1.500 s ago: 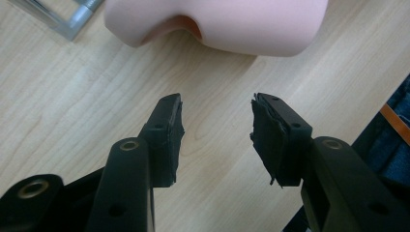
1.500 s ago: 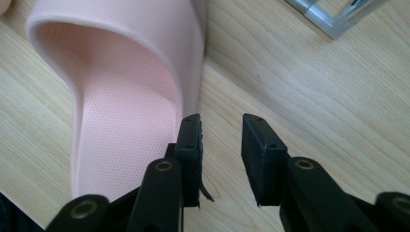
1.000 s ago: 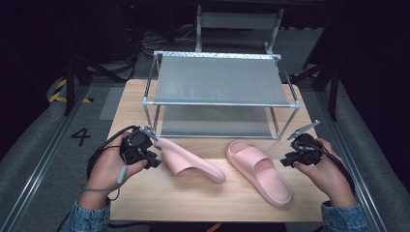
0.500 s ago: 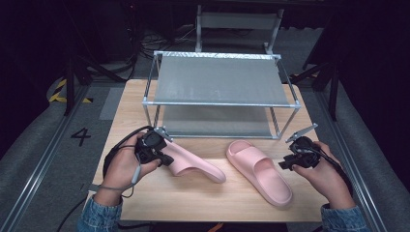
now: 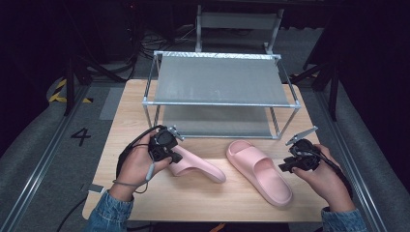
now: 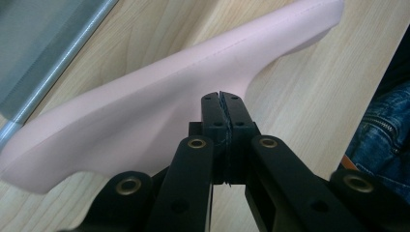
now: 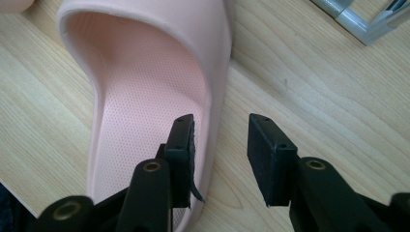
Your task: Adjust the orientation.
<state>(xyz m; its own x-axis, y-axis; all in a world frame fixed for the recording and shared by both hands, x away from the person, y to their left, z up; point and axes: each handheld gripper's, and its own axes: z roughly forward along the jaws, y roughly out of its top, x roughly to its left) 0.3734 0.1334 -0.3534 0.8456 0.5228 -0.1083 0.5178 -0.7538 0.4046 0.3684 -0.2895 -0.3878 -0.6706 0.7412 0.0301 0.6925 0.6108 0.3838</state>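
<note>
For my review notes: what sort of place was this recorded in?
Probably a staged recording bay in a lab, not a home: a wooden table bearing a metal shoe rack and pink slippers, dark surroundings, loose cables behind, and a "4" marked on the grey floor.

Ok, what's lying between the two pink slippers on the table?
Nothing. The high view shows a strip of bare wooden tabletop between the left slipper and the right slipper, which lie apart without touching.
</note>
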